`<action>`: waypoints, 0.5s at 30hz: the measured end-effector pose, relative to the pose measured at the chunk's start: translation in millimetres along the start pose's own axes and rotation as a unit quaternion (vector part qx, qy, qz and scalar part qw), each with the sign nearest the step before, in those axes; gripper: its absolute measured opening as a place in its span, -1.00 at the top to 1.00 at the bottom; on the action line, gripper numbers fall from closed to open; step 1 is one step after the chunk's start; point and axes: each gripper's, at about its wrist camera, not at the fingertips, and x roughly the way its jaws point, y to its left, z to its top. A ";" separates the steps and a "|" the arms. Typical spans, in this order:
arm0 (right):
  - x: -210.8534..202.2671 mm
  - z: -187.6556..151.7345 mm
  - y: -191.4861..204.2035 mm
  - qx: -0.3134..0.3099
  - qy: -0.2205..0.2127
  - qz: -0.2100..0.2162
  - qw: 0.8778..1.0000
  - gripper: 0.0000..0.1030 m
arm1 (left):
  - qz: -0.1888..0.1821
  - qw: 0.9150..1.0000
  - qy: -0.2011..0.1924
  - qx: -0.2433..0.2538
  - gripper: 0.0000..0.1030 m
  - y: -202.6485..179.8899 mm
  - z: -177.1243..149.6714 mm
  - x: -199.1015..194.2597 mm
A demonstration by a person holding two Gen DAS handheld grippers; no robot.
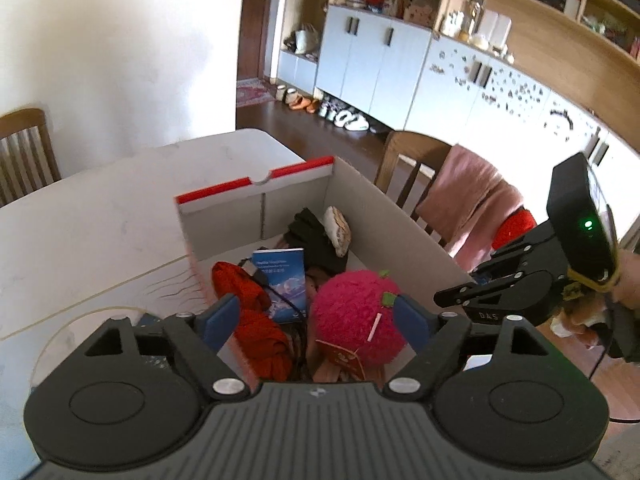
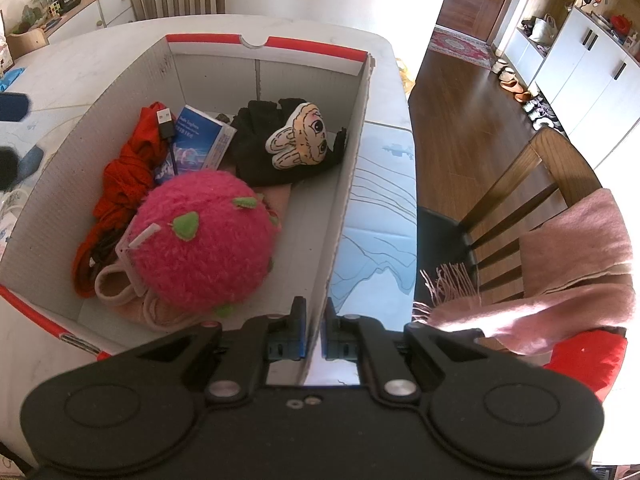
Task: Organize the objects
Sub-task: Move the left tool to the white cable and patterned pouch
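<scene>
**Plush in box, left gripper wide above it**

Box (image 2: pixel 352 152) on table (image 1: pixel 100 216), long axis running away from both grippers. Right gripper (image 2: pixel 314 330) pinched shut on box's right wall, steadying. Left gripper (image 1: pixel 316 316) spread wide, empty, nearer the plush (image 2: pixel 204 236). Plush directly below and ahead, round, no clear long axis.

Fuzzy pink plush ball (image 2: pixel 204 240) atop clutter inside open cardboard box (image 2: pixel 348 184)
</scene>
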 end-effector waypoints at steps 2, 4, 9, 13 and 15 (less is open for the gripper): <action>0.1 0.0 0.0 0.000 0.000 0.000 1.000 0.89 | 0.007 1.000 -0.006 -0.015 -0.65 9.5 -2.9 -10.3; -0.1 0.1 0.0 -0.001 0.000 -0.002 1.000 0.89 | 0.017 0.999 -0.011 -0.028 -0.73 20.4 -7.0 -20.0; 0.2 1.2 0.6 -0.003 0.001 -0.004 1.000 0.89 | 0.055 0.997 -0.017 -0.055 -1.00 48.9 -23.5 -39.5; 0.4 2.1 1.4 -0.003 0.002 -0.006 1.000 0.88 | 0.088 0.992 -0.009 -0.095 -1.00 77.8 -42.4 -52.1; 0.4 2.2 1.4 -0.004 0.002 -0.006 1.000 0.88 | 0.106 0.988 -0.007 -0.115 -1.00 91.2 -53.1 -56.5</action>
